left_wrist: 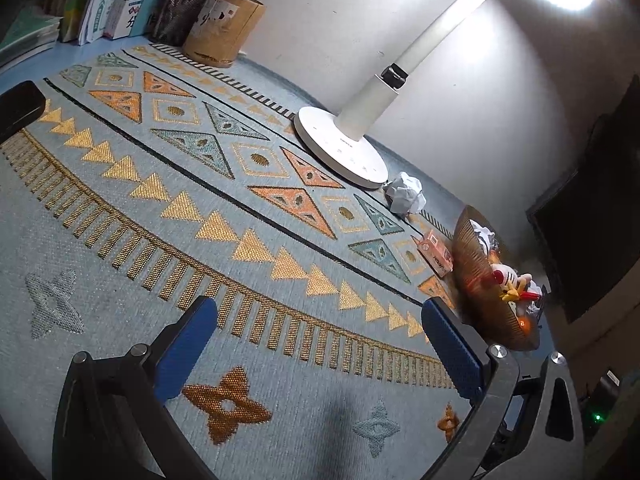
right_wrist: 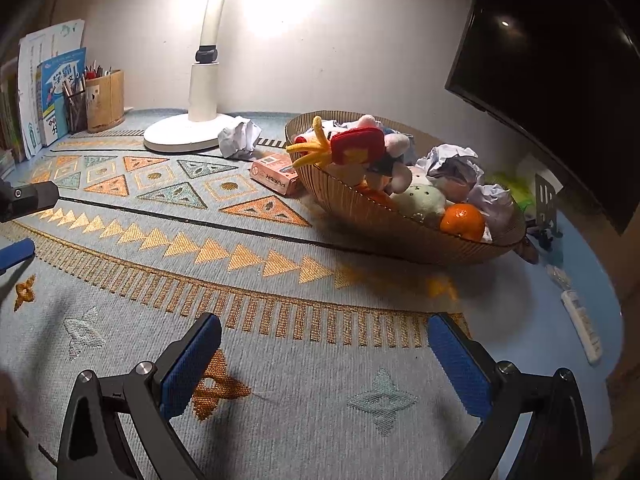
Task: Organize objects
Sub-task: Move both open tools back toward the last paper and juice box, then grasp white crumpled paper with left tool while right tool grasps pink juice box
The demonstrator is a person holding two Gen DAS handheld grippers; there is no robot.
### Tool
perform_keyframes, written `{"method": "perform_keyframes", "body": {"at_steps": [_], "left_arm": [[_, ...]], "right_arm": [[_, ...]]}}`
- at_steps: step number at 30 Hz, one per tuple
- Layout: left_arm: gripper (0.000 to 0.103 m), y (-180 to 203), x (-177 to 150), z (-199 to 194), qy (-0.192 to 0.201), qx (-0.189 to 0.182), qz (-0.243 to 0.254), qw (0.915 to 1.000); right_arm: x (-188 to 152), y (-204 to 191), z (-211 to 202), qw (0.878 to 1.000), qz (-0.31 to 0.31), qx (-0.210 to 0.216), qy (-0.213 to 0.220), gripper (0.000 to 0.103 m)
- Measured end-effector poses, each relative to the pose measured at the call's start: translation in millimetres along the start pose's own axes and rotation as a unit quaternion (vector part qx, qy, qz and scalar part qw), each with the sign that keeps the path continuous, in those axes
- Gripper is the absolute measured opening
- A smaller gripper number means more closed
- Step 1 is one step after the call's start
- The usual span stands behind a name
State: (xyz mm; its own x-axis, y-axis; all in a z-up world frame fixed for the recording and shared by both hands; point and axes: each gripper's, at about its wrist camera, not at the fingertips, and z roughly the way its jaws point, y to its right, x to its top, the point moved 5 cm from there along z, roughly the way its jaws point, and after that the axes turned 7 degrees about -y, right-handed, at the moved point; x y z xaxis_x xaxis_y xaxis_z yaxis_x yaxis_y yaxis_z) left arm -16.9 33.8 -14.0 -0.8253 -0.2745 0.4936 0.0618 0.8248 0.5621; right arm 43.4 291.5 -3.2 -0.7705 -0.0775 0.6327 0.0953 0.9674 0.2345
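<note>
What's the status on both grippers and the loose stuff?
Left hand-held gripper open, empty. Right hand-held gripper open, empty. Crumpled paper and pink box outside the basket. Path clear.

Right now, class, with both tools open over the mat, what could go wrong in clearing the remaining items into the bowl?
The bowl is already heaped; adding the crumpled paper or pink box could roll the orange out. Reaching the paper risks nudging the lamp base.

pink box [right_wrist: 275, 174]: "POKER" | book covers [right_wrist: 60, 92]: Chinese characters, too blurred to read
</note>
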Motion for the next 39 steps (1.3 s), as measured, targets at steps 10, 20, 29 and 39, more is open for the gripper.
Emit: {"method": "perform_keyframes", "body": {"at_steps": [10, 20, 29, 39], "left_arm": [[0.102, 5.0, -0.7, 1.6, -0.004, 0.008, 0.012, 0.9999], [0.102, 42.3, 0.0, 20.2, -0.056, 0.011, 0.120, 0.9911], [0.102, 125.4, 80.8, 80.9, -0.063, 0.027, 0.345, 0.9362], [0.091, 153.8, 112.0, 176.7, -0.117, 0.009, 0.444, 0.8882]], "right_arm": [[0.0, 1.1, -1.9, 1.000, 0.001, 0.002, 0.005, 0.103], [8.9, -15.8, 2.9, 0.991, -0.025, 0.130, -0.019, 0.103], [45.4, -22.7, 54.1, 0.963, 0.158, 0.198, -0.090, 0.084], [73.6, -21.8, 78.5, 0.940, 0.309, 0.139, -0.045, 0.085]]}}
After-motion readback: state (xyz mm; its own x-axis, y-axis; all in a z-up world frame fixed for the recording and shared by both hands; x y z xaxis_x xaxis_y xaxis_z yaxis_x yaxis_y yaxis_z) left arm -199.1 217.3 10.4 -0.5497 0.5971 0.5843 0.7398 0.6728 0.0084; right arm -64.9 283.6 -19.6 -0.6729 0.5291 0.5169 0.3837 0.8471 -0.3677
